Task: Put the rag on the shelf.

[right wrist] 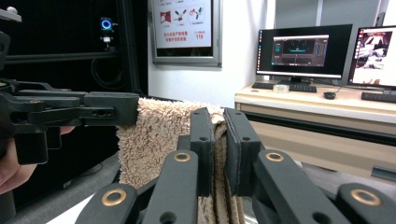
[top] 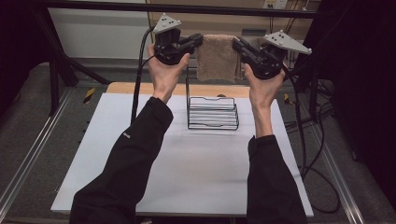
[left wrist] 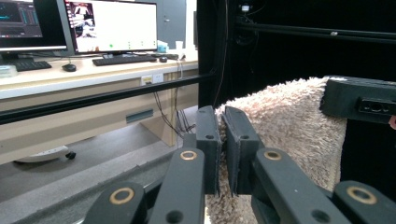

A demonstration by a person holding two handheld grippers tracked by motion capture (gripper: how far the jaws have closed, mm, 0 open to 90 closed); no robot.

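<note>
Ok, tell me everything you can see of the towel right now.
The towel is beige and fluffy, a thick terry-like pile. It hangs in the air, stretched by its top edge between the left gripper and the right gripper, each shut on an upper corner. The cloth drops in a folded-looking panel with a straight lower edge, above and behind the black wire rack on the white table, not touching either.

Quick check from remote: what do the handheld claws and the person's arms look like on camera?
Both claws, left claw and right claw, are black, each topped with a grey three-cornered plate dotted with holes. Brass-ringed pivots show on the jaw links. Black cables trail down. The person wears black long sleeves.
</note>
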